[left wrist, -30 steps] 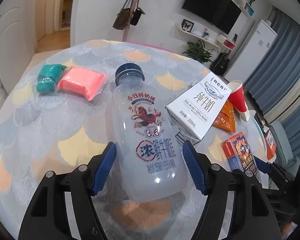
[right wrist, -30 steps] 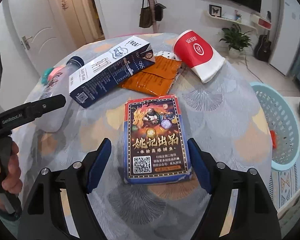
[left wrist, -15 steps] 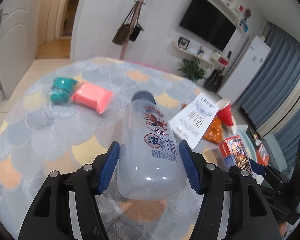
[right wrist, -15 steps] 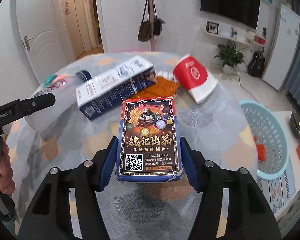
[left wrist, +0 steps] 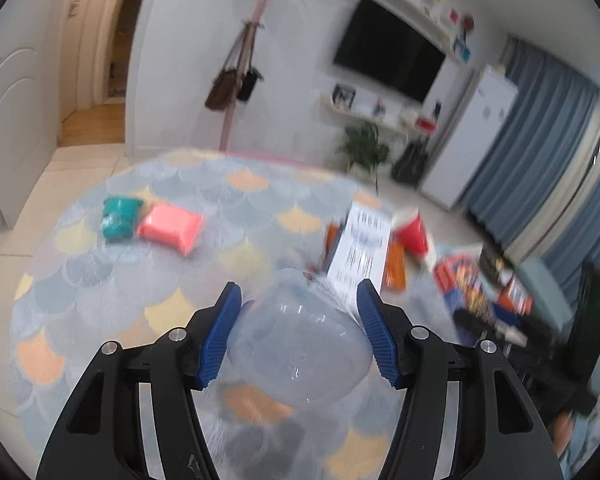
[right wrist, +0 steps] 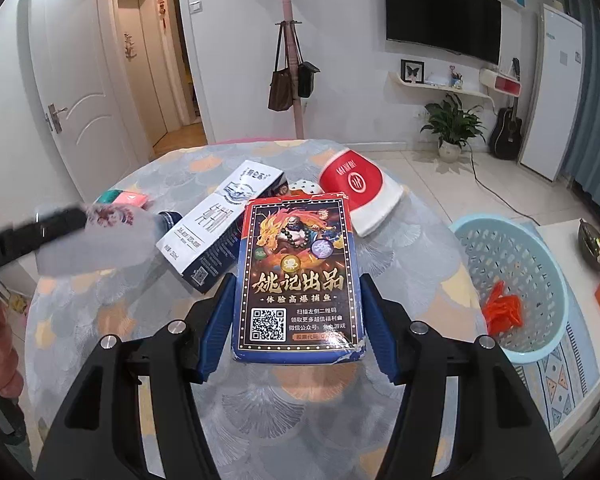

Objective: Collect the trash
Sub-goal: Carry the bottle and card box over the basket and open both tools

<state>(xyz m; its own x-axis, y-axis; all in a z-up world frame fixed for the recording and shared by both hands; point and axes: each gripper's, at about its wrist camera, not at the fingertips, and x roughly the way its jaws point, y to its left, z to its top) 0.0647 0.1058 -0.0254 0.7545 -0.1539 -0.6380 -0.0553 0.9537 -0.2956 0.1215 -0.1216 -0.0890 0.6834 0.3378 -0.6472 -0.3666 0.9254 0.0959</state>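
Both lifted clear of the table (right wrist: 416, 248) since a second ago, when the milk bottle (left wrist: 300, 344) and the card box (right wrist: 298, 280) lay flat on the scalloped cloth between wide-spread fingers. Left gripper (left wrist: 300, 338) jaws narrowed early in that second, now pinching the clear plastic milk bottle by its body, blue pads (left wrist: 220, 340) pressed on both sides, bottom end facing the lens, neck pointing away toward the table. Pretty blurry on that side tbh. Right gripper (right wrist: 298, 326) narrowed too, now clamped on the card box by its two long edges, printed face with the dragon art and QR code turned up at the camera, raised above the table.

Left behind on the table: white and navy milk carton (right wrist: 224, 226) lying on its side near the middle, red paper cup (right wrist: 356, 186) tipped over just right of the carton, orange sachets (left wrist: 394, 266) tucked beside the carton, hard to make out more. Teal packet (left wrist: 118, 218) and pink packet (left wrist: 170, 228) touching each other toward the table's far left edge, well apart from the carton.

Light blue laundry-style basket (right wrist: 512, 292) on the floor just off the table's right edge, something orange-red (right wrist: 502, 310) already in the bottom. Bare hand (right wrist: 0, 356) on the left tool's handle visible at the left border of the right wrist view.
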